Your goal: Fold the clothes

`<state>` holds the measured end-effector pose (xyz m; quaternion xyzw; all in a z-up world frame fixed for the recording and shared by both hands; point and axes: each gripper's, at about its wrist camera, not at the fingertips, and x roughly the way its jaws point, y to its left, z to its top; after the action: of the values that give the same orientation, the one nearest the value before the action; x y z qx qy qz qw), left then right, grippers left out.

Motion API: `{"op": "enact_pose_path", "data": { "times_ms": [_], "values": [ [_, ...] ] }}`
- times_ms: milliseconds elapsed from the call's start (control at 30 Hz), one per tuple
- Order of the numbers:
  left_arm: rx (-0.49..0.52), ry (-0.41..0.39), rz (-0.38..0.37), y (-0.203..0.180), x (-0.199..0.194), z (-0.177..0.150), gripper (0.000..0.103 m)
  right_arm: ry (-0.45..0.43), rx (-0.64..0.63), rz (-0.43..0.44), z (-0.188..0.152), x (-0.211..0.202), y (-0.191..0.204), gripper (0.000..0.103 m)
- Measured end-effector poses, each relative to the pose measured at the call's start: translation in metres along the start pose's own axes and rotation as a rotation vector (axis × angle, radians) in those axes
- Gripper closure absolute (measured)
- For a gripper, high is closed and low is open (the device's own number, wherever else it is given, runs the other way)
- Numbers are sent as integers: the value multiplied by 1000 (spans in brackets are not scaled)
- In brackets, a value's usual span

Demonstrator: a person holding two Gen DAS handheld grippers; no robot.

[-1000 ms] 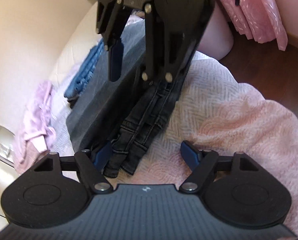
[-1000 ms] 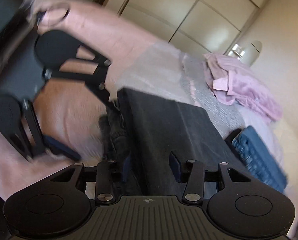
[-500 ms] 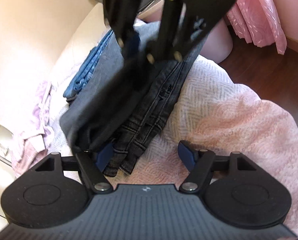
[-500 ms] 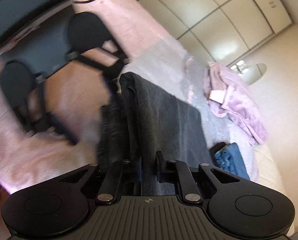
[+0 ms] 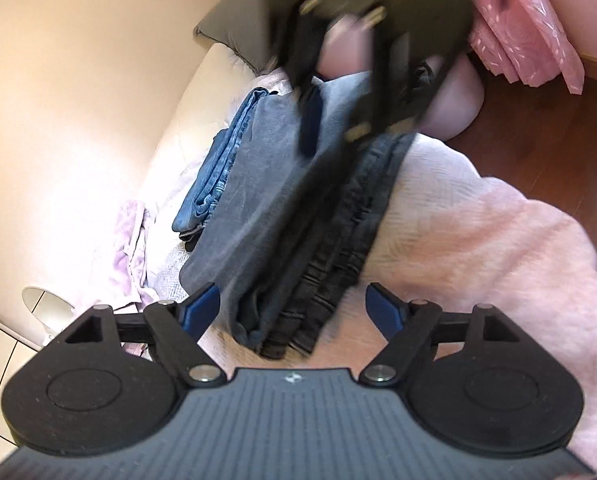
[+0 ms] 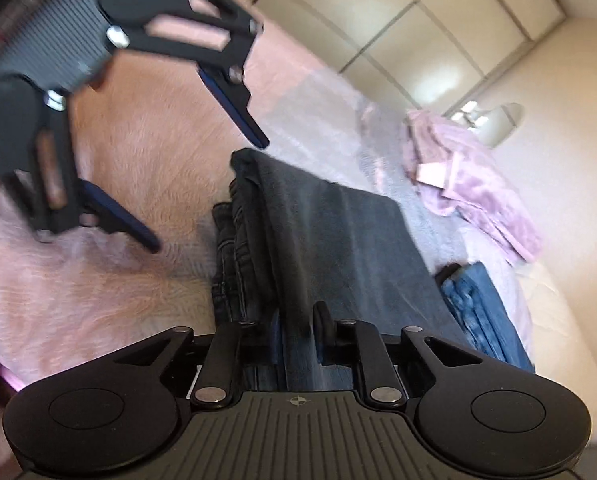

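Observation:
Folded dark grey jeans [image 5: 282, 216] lie on a pink bedspread [image 5: 478, 248]. They also show in the right wrist view [image 6: 330, 232]. My left gripper [image 5: 294, 308] is open and empty, hovering over the near end of the jeans. It appears in the right wrist view [image 6: 206, 192] at the upper left, above the bedspread. My right gripper [image 6: 296, 324] is shut on the far end of the dark grey jeans. In the left wrist view it [image 5: 338, 120] is blurred at the top.
Folded blue jeans [image 5: 214, 160] lie beside the grey pair, also in the right wrist view [image 6: 478, 312]. A crumpled lilac garment [image 6: 470, 176] lies further along the bed. Closet doors [image 6: 410, 36] stand behind. Wooden floor [image 5: 546, 128] and pink curtains [image 5: 526, 20] are beyond the bed edge.
My right gripper closed on the end of the grey jeans and pulled them along the bed. My left gripper stayed open and drew back a little.

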<state>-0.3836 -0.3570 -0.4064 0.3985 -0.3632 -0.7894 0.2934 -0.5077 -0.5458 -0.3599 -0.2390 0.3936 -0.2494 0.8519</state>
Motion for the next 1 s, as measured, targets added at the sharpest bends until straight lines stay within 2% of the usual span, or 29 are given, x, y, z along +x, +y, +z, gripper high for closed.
{"op": "enact_pose_path", "data": {
  "times_ms": [67,133,233,300,400,467,500,533,633,833,933,967,1000],
  "values": [
    [-2,-2,-5,5,6,0,25,6,8,-27,-16,-17,8,52],
    [0,-2,-3,4,8,2,25,50,-33,-61,-35,-23,18,46],
    [2,-2,-1,2,10,3,25,133,-119,-115,-65,-26,34,46],
    [3,-2,0,0,12,4,22,176,-165,-142,-82,-19,38,46],
    [6,-2,2,-2,14,6,19,191,-219,-191,-97,-4,35,46],
    [7,-2,3,-4,16,7,17,190,-246,-183,-100,3,30,47],
    [8,-2,4,-5,17,8,15,184,-238,-169,-99,3,27,61],
    [9,-2,5,-5,18,8,13,180,-215,-158,-97,1,21,65],
    [32,4,29,-11,27,18,8,131,-162,-174,-87,-21,2,74],
    [92,23,96,-25,51,42,7,46,-124,-238,-60,-60,-27,79],
    [94,83,135,-20,63,44,14,30,-125,-245,-55,-66,-31,81],
    [98,107,124,-18,66,43,21,36,-126,-241,-58,-65,-30,81],
    [100,128,111,-15,69,41,34,42,-127,-235,-62,-64,-27,81]
  ]
}}
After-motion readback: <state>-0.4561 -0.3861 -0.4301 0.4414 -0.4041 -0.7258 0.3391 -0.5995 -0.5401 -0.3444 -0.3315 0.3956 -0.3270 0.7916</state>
